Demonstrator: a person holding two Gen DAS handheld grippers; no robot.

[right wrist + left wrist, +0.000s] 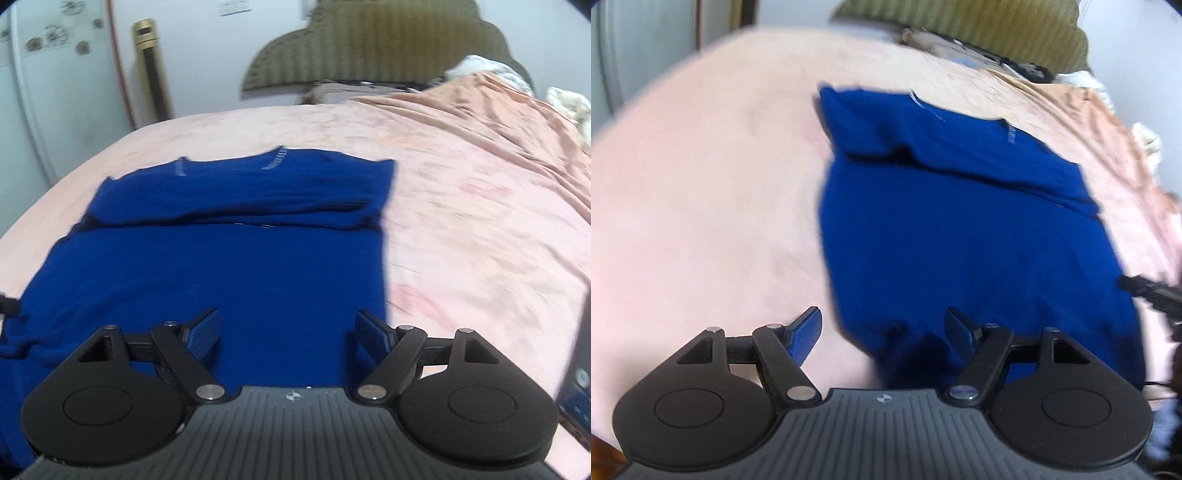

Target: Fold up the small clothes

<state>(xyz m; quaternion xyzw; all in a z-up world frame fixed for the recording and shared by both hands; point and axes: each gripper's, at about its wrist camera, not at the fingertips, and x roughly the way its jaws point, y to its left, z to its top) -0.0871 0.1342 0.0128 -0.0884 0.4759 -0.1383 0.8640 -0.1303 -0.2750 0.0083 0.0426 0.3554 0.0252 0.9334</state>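
A dark blue garment (960, 229) lies flat on the pink bed cover (701, 203), its far part folded over the near part. My left gripper (882, 332) is open and empty, hovering above the garment's near left corner. In the right wrist view the same garment (229, 258) fills the left and middle, with a folded band across its far half. My right gripper (288, 332) is open and empty, above the garment's near right edge. The tip of the right gripper (1145, 291) shows at the right edge of the left wrist view.
The pink cover (480, 221) is rumpled at the far right near white bedding (565, 103). An olive headboard (388, 48) stands behind the bed. A gold tower fan (151, 70) and white cabinet (44, 92) stand at the left wall. A phone screen (576, 391) shows at the right edge.
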